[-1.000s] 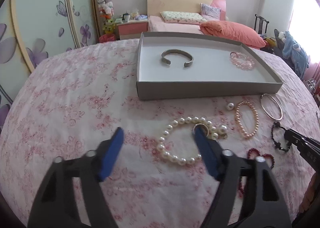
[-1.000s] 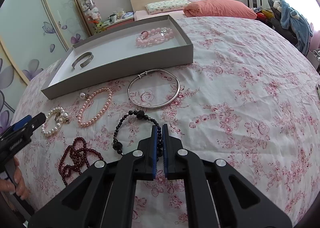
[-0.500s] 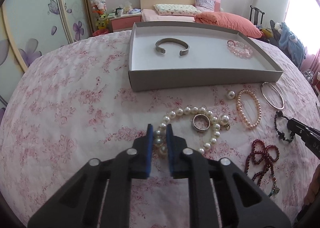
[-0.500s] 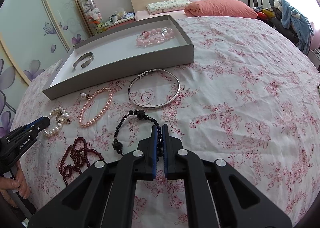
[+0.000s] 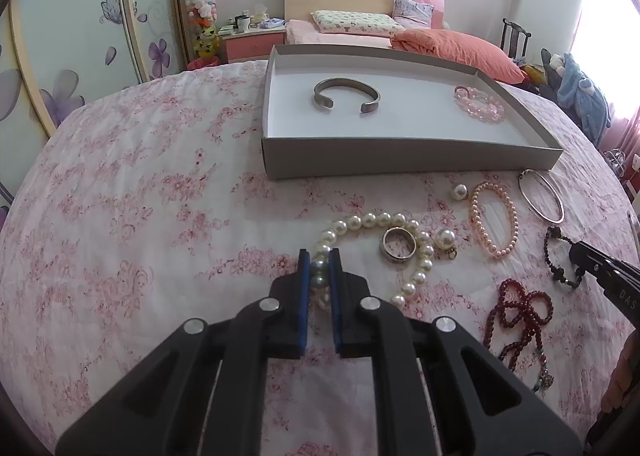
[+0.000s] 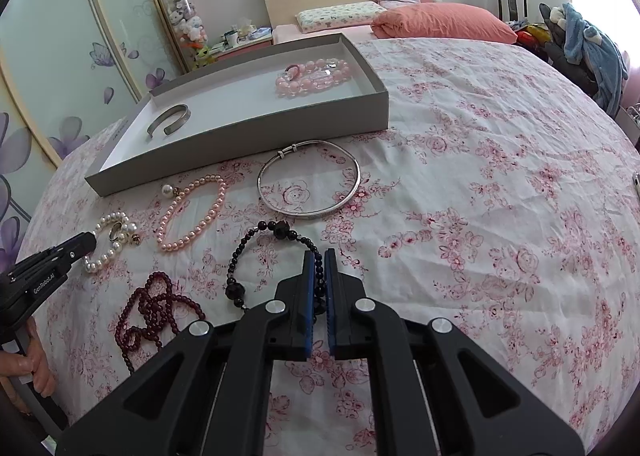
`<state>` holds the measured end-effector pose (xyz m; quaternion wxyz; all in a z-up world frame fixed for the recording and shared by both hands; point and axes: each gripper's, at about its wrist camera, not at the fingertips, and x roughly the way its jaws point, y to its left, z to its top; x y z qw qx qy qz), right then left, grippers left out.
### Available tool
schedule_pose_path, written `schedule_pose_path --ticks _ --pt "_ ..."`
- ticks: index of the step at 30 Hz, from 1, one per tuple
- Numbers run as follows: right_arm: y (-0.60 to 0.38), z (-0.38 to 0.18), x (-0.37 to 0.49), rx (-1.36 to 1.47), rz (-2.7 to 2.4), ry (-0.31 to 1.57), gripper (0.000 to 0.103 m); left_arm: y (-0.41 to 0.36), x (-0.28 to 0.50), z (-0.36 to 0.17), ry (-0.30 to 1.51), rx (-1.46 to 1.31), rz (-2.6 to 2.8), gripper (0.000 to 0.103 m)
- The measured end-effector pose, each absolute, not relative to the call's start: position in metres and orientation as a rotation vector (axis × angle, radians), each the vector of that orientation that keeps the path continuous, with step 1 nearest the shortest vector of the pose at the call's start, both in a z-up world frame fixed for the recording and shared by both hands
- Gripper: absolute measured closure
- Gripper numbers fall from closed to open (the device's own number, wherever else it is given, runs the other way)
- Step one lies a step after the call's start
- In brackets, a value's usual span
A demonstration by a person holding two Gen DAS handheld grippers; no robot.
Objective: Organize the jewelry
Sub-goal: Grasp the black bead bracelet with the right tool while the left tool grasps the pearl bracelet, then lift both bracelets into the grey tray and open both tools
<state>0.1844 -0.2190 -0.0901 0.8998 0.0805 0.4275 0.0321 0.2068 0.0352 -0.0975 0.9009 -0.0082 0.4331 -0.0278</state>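
Observation:
My left gripper (image 5: 319,256) is shut on the white pearl bracelet (image 5: 384,220), which lies on the floral cloth with a gold ring (image 5: 398,244) inside its loop. My right gripper (image 6: 319,256) is shut on the black bead bracelet (image 6: 256,242), which rests on the cloth. The grey box (image 5: 400,165) stands behind, holding a silver cuff (image 5: 346,93) and a pink crystal bracelet (image 5: 478,105). A pink pearl bracelet (image 5: 494,217), a thin silver bangle (image 5: 540,195) and a dark red bead strand (image 5: 520,314) lie loose on the cloth.
A single pearl earring (image 5: 460,191) lies near the box front. Behind the table are a bed with an orange pillow (image 5: 456,49), a nightstand (image 5: 252,39) and a wardrobe with flower panels (image 5: 80,35). A chair with blue clothes (image 5: 580,87) stands at the right.
My left gripper went from open to shut, closing on the white pearl bracelet's left side. My right gripper stayed shut on the black bead bracelet.

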Motion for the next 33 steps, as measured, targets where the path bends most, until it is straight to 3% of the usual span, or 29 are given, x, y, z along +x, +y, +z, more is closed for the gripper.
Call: schedule_pose_path --ticks 33 --pt "-0.225 -0.042 0.182 0.137 0.105 0.708 0.097 0.05 0.177 -0.035 0.712 -0.113 -0.114 0.093"
